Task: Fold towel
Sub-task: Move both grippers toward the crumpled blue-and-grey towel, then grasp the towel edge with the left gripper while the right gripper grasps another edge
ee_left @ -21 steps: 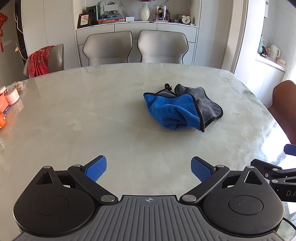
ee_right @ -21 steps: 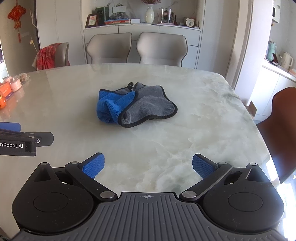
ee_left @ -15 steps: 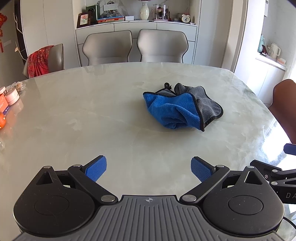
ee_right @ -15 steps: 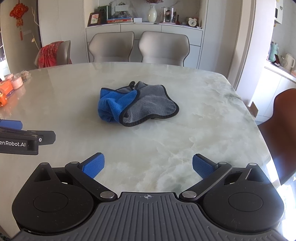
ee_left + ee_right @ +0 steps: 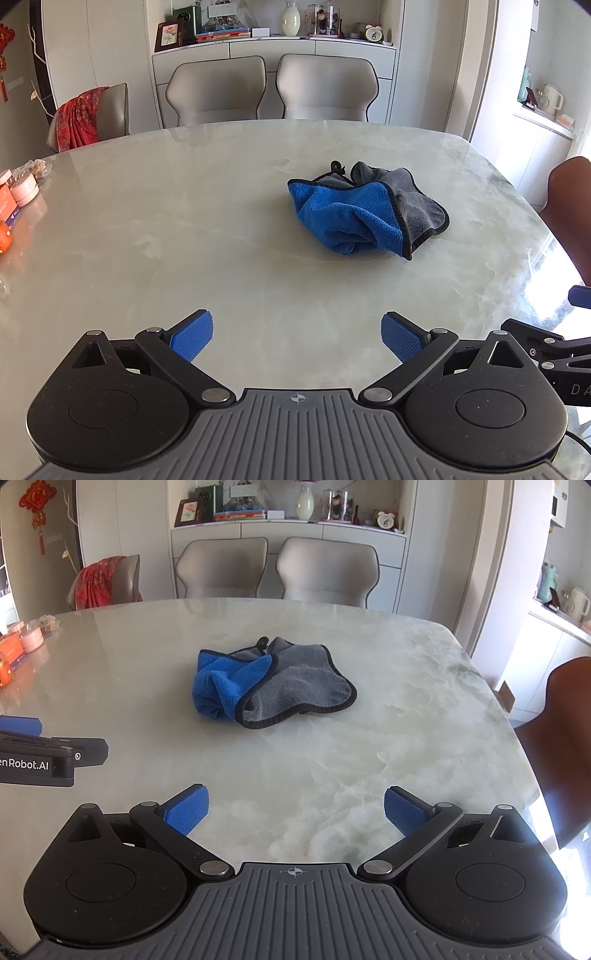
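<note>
**Towel crumpled on table; both grippers wide and empty**

The towel [image 5: 367, 218] lies bunched near the middle of the marble table [image 5: 184, 229], blue face and grey face both exposed, black edging visible. The left gripper [image 5: 297, 338] hangs above the near table edge, jaws fully spread, nothing between the blue pads [image 5: 192, 336]. The right gripper [image 5: 295, 810] is likewise spread wide and empty. Both stand well apart from the towel.

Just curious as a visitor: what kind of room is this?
Most likely a home dining room: a big marble-look table, padded chairs drawn up to it, and a sideboard holding a vase, clock and photo.
</note>
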A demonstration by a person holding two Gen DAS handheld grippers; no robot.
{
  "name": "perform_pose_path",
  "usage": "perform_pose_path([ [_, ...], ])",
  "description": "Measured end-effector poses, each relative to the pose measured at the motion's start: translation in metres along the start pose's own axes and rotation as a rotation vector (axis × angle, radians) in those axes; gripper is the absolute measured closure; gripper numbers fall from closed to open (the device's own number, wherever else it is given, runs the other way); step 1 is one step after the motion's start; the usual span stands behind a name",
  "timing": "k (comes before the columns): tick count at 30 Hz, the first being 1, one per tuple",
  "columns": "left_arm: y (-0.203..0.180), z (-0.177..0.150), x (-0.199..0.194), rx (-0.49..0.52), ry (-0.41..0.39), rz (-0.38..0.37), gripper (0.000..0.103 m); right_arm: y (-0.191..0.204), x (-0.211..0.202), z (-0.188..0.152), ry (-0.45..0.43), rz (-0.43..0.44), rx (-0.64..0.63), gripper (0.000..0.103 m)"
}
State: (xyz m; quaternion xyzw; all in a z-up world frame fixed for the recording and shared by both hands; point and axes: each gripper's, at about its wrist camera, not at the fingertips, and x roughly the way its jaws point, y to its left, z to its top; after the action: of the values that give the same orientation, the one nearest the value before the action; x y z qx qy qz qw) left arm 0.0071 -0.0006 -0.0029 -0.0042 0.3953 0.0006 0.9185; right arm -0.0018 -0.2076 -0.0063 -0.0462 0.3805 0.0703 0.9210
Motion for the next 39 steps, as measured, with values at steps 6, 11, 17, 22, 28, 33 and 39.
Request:
perform_pose_path([
  [6, -0.003, 0.001, 0.003, 0.002, 0.003, 0.004, 0.003, -0.002, 0.002, 0.002, 0.004, 0.001, 0.009, 0.0],
  [11, -0.003, 0.004, 0.007, 0.008, 0.008, 0.0, 0.003, -0.006, 0.008, 0.005, 0.021, 0.013, 0.03, 0.0],
  [17, 0.004, 0.018, 0.018, 0.001, -0.002, 0.006, 0.003, -0.021, 0.02, 0.014, 0.045, 0.033, 0.086, 0.001],
  [22, 0.01, 0.04, 0.031, 0.0, -0.029, 0.019, 0.003, -0.039, 0.032, 0.024, 0.027, 0.06, 0.134, 0.003],
  [28, 0.001, 0.066, 0.051, 0.065, -0.053, 0.017, 0.003, -0.054, 0.053, 0.041, 0.013, 0.069, 0.152, 0.013],
  [33, -0.011, 0.092, 0.075, 0.119, -0.078, -0.03, 0.003, -0.059, 0.081, 0.058, 0.034, 0.066, 0.139, 0.026],
  [39, -0.027, 0.121, 0.105, 0.152, -0.07, -0.116, 0.004, -0.068, 0.114, 0.076, 0.047, 0.077, 0.144, 0.036],
])
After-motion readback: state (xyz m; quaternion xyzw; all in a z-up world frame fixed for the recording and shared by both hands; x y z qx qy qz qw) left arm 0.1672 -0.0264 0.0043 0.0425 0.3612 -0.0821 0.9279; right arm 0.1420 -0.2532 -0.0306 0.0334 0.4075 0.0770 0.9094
